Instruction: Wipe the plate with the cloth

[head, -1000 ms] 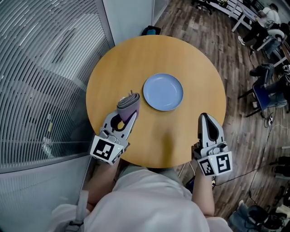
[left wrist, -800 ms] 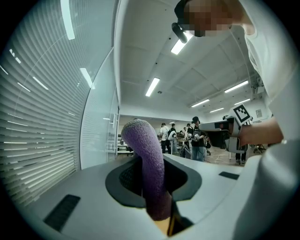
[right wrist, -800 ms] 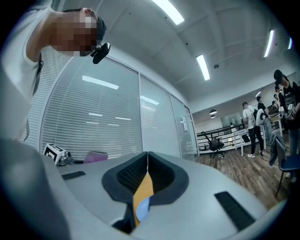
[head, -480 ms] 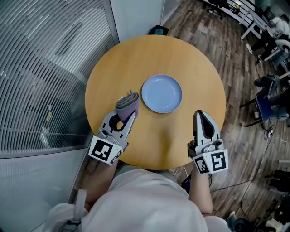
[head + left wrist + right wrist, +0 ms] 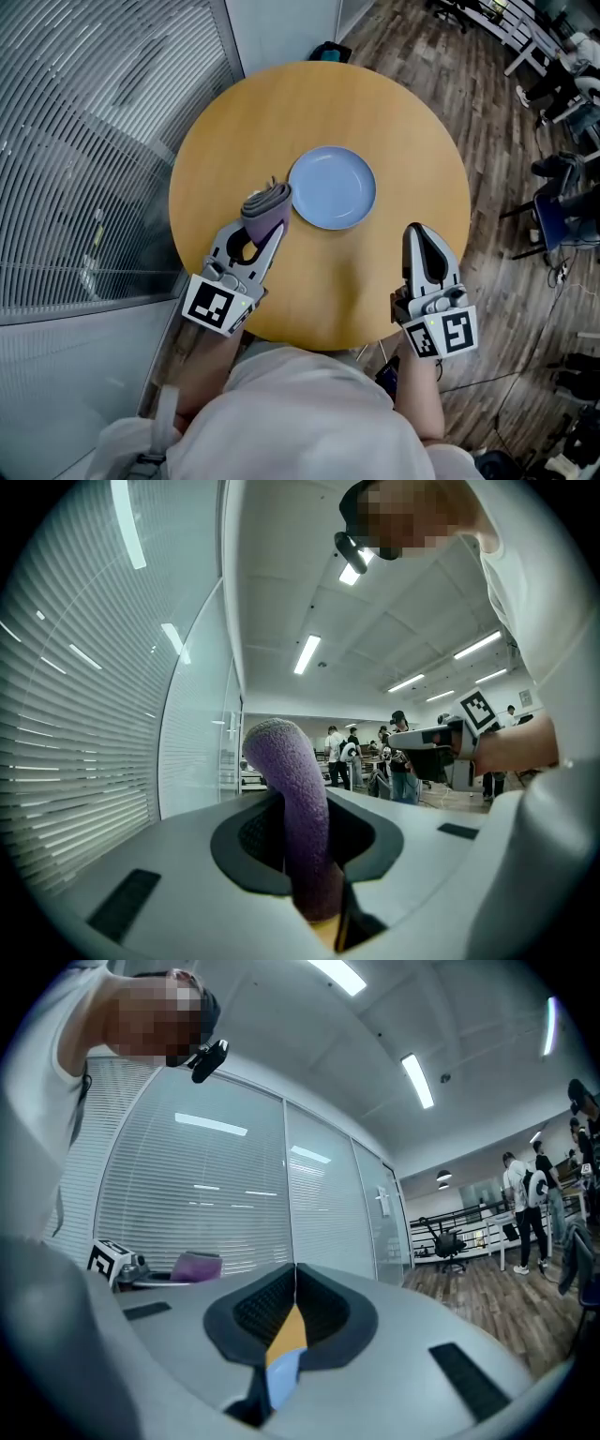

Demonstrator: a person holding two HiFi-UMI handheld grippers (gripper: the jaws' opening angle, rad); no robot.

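Since a second ago, your left tongs [image 5: 266, 228] have carried the cloth [image 5: 266, 203] closer to the plate [image 5: 333, 187]. A strip of bare worktop [image 5: 319, 103] lay between cloth and rim then; now the cloth's folded end sits just beside the rim, at the plate's 9 o'clock. Touching or not: cannot tell. Your right tongs [image 5: 418, 228] keep about the same place relative to the plate.

Count:
- one plate
- one cloth
- two tongs, one marker cube on each
- one worktop

Plate: round, pale blue, smooth and shallow with a low raised rim. It lies flat near the middle of the worktop.

Cloth: muted purple with a nubbly, towel-like pile, bent into a thick loop that arches up out of the tongs.

Worktop: round, yellowish wood tone, smooth and matt.

Left tongs: they reach in from the worktop's 7 o'clock and are clamped on the cloth. In the left gripper view the purple band is pinched between both jaws.

Right tongs: at the plate's 4 o'clock, near the worktop's edge, jaws pressed together with nothing between them.

Surroundings: wood-plank floor [image 5: 441, 75] from 12 to 4 o'clock; horizontal blinds [image 5: 84, 141] behind glass at 9 o'clock.
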